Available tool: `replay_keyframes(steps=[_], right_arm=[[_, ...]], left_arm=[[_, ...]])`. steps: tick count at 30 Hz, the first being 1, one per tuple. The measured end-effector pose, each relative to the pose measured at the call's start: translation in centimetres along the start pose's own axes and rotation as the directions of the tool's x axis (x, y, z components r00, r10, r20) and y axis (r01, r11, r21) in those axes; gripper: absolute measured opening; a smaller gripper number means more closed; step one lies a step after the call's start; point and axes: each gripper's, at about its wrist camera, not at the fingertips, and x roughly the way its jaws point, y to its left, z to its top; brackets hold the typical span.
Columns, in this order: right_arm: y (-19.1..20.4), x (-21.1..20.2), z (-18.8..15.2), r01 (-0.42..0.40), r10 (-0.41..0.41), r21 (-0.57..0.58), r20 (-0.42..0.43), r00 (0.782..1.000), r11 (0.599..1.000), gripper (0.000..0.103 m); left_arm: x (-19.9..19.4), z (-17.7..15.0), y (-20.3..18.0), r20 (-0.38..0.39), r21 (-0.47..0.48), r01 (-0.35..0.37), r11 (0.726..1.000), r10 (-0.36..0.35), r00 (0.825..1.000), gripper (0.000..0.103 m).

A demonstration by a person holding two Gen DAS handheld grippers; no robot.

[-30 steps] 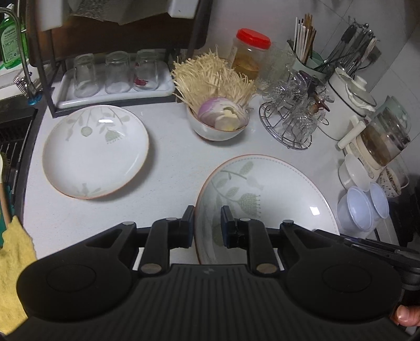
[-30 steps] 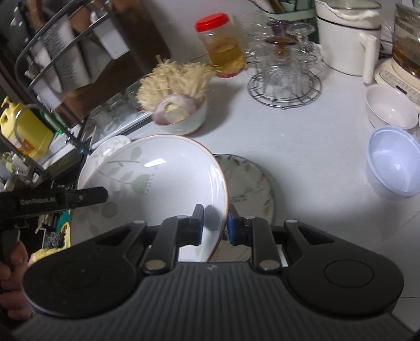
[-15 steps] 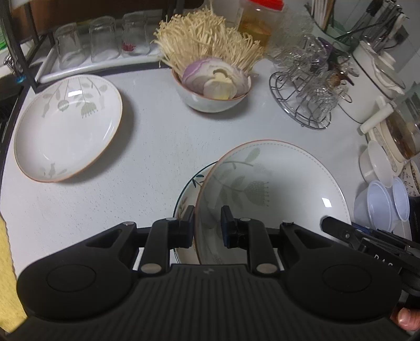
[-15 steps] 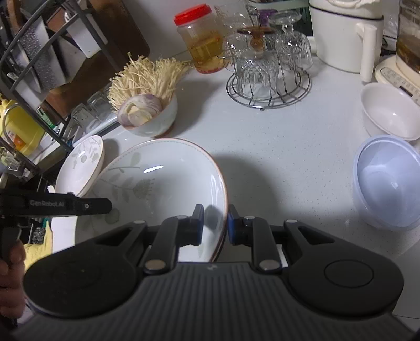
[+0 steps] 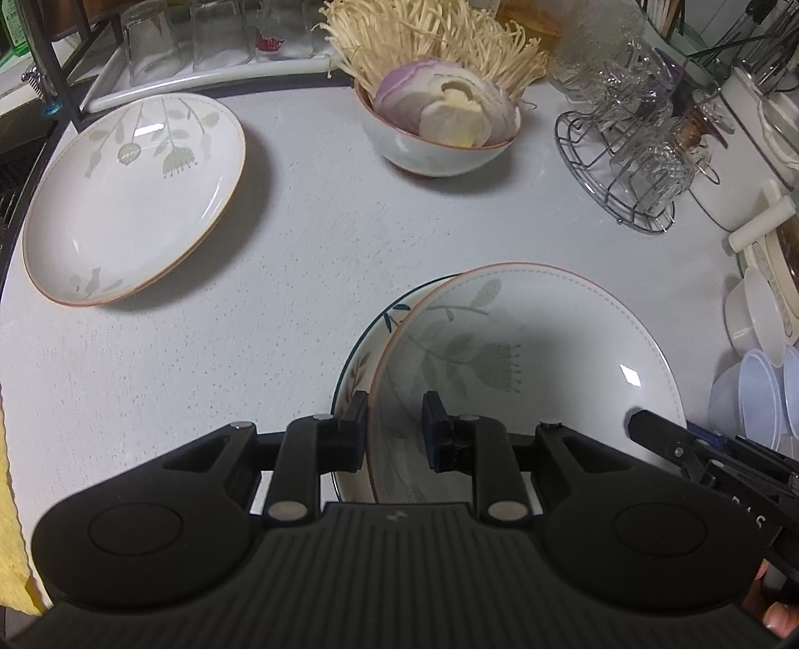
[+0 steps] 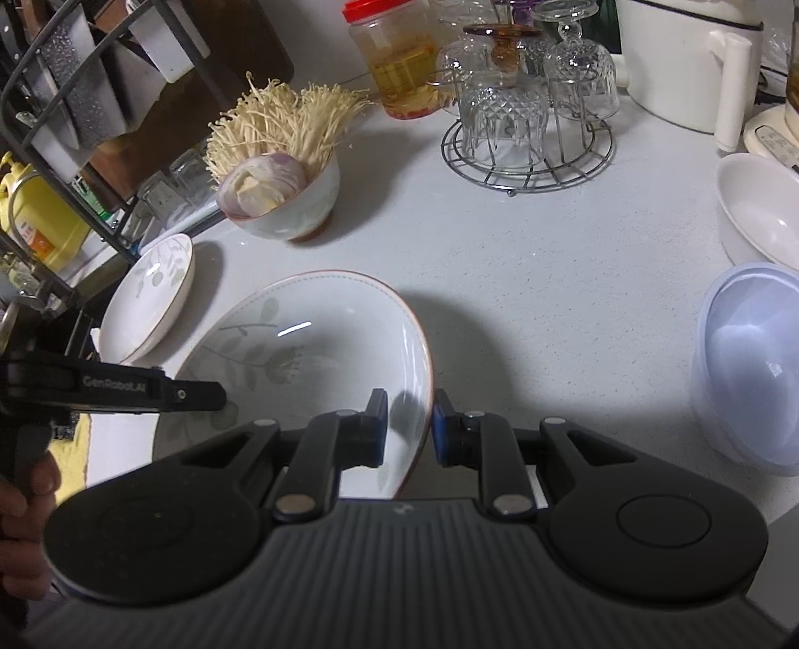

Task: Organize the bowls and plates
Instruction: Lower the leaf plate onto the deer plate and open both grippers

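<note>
Both tools (image 5: 394, 424) (image 6: 408, 429) clamp floral plate (image 5: 524, 359) rim; lower plate (image 5: 359, 369) mostly hidden.

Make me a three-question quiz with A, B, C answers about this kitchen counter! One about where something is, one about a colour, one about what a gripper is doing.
1. Where is the small plate with the dark green rim?
A. Partly under the big white leaf-patterned plate
B. On the wire rack
C. Inside the mushroom bowl

2. What colour is the clear plastic jar's lid?
A. Blue
B. Red
C. Yellow

3. What is the right gripper doing?
A. Hanging wide open with nothing between its fingers
B. Holding a glass
C. Gripping the big plate's rim

Answers:
1 A: only an edge of the small plate peeks out from beneath the big white leaf-patterned plate.
2 B: the jar has a red lid.
3 C: the right gripper has one finger on each side of the rim.
</note>
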Motion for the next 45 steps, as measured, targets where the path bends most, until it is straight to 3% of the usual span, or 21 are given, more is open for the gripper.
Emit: replay_keyframes(steps=[13,28,30,37,45], right_arm=[[-0.4,0.2,-0.1,-0.006,0.006,0.009,0.011,1.0,1.0,0.021],[0.6,1.6,-0.7,0.023,-0.023,-0.014,-0.013,1.0,1.0,0.019],[0.8,1.8,-0.9,0.026,-0.026,-0.019,-0.012,1.0,0.999,0.019],[1.1,1.2,-0.6,0.043,-0.042,-0.019,0.022,0.999,0.999,0.021],[1.6,-2.6,0.7,0.066,-0.063,-0.029,0.103,0.993,0.997,0.021]], left_arm=[[0.6,0.1,0.0,-0.009,0.0,-0.021,1.0,0.021,1.0,0.026],[-1.4,-0.5,1.9,0.014,-0.05,0.027,0.998,-0.026,1.0,0.027],[-2.0,-0.8,2.0,0.029,-0.03,-0.001,1.0,0.001,1.0,0.029],[-4.4,-0.8,2.0,0.076,-0.032,0.031,0.999,-0.029,0.997,0.029],[-11.2,-1.1,-0.2,0.19,0.022,0.082,0.996,-0.084,0.978,0.032]])
